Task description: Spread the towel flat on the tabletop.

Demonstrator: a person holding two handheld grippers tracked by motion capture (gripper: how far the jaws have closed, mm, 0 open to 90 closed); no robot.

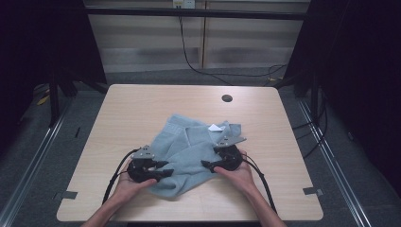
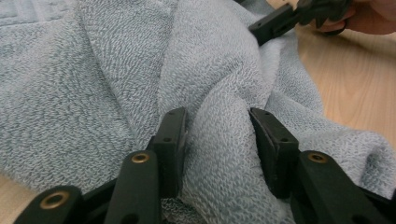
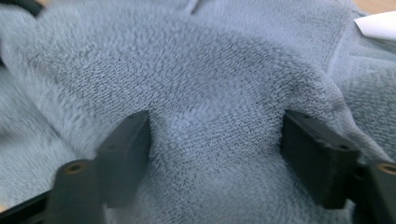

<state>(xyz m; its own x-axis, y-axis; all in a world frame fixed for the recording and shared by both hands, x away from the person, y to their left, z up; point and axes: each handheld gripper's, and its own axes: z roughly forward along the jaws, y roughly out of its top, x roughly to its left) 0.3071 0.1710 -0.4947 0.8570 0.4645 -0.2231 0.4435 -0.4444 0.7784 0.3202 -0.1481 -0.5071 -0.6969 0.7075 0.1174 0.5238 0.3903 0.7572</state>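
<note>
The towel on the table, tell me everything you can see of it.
The towel is pale grey-blue looped terry, crumpled and partly folded, lying on the near middle of the light wooden table. A white tag shows near its far edge, and a woven border band runs along one side. The left gripper has a raised fold between its jaws, both pads against it. The right gripper straddles another hump of cloth with its jaws wide.

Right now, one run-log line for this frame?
scene: grey towel crumpled on table | left gripper: fingers around a towel fold | right gripper: fingers wide, towel bulging between | white tag showing
</note>
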